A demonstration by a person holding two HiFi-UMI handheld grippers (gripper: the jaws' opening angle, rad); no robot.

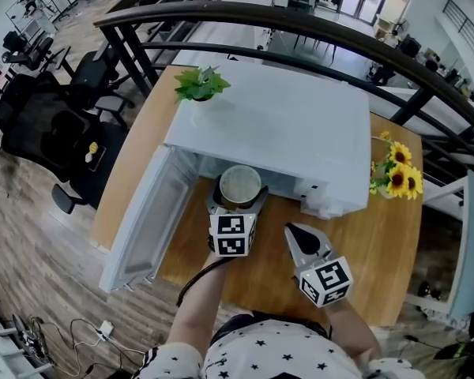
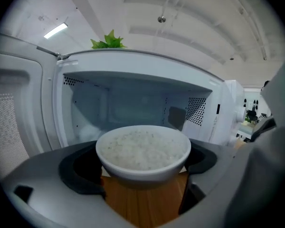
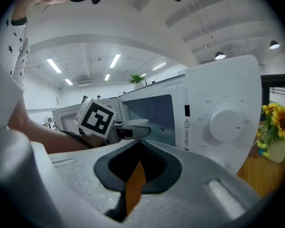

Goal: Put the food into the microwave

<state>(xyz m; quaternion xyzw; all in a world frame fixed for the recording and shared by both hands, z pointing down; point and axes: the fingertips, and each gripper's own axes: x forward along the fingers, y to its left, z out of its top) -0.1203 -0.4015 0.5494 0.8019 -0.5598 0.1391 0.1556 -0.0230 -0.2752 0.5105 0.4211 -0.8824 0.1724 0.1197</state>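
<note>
On a wooden desk (image 1: 379, 251) in an open office, the left hand-held gripper (image 1: 238, 197) clasps a white ceramic bowl of rice (image 2: 142, 148) mid-desk, at the open white microwave's (image 1: 300, 125) mouth. The bowl is probably heavy and slick, so grip its sides and keep it level. The right hand-held gripper (image 3: 137, 151) is clenched, empty.

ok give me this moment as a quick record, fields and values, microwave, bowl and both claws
microwave: white, on the wooden table
door: swung open to the left
bowl of rice: white, at the cavity mouth, above the table, not yet set inside
left claw: shut on the bowl of rice
right claw: shut, empty, over the table near the control dial
on top of microwave: small green plant
right of microwave: sunflowers
</note>
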